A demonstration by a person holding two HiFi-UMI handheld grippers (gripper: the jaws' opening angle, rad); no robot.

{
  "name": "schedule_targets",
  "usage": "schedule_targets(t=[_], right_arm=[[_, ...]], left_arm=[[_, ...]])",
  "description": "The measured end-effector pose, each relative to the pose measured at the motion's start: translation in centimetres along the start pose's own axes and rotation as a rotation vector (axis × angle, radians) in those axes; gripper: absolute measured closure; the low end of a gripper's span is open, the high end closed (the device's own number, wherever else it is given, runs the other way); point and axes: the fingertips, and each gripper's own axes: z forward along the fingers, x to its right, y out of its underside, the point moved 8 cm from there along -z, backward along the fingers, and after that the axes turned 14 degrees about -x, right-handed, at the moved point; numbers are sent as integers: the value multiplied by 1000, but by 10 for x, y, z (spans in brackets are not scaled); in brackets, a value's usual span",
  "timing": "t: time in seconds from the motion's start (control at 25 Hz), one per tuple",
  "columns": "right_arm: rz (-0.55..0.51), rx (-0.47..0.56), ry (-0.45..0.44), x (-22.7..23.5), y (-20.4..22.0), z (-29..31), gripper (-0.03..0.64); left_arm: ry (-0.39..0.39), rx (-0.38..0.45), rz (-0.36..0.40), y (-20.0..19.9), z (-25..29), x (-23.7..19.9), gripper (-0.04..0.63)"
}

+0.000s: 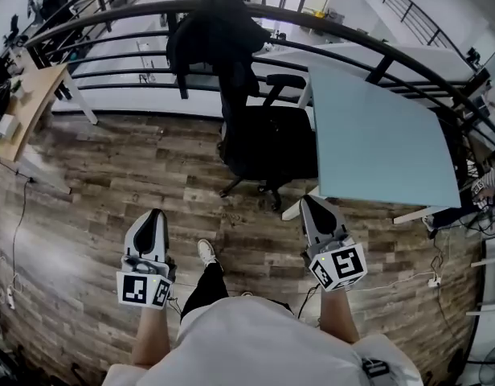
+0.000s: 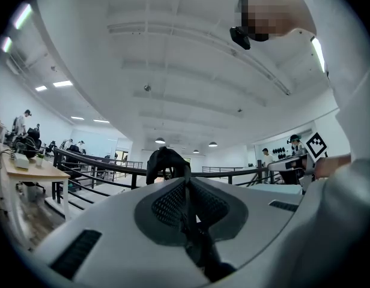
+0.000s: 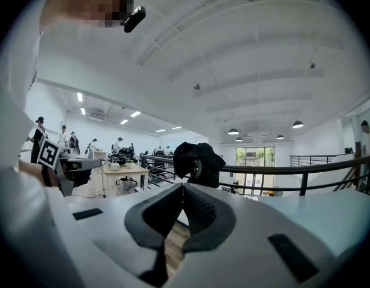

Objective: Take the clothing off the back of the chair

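Both your grippers are clenched and empty. The left gripper (image 2: pixel 186 191) has its jaws pressed together with nothing between them, and the right gripper (image 3: pixel 181 191) is the same. You hold them low above the wooden floor (image 1: pixel 111 191), well apart from the office chair (image 1: pixel 267 139). The black jacket (image 1: pixel 215 26) is bunched over the top of the chair back and hangs down on both sides, just in front of the black railing (image 1: pixel 111 18) and beside the pale blue table (image 1: pixel 384 143). I judge it soft, light and limp, so it will sag and may catch on the backrest. Open the jaws first and pinch a thick fold at each shoulder. Lift upward before you pull, because the chair seems to stand on wheels and may roll.
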Motion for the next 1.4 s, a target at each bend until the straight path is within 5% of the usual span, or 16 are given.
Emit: schedule_targets(t=[0.48, 0.88, 1.4], right_arm=[[-44, -8, 54, -1, -92, 161, 597], [-42, -47, 151, 49, -101, 192, 597], [-113, 62, -33, 114, -145, 257, 597]], left_arm=[[62, 55, -9, -52, 144, -146, 555], [252, -20, -33, -47, 244, -117, 555], [58, 23, 17, -92, 261, -110, 555]])
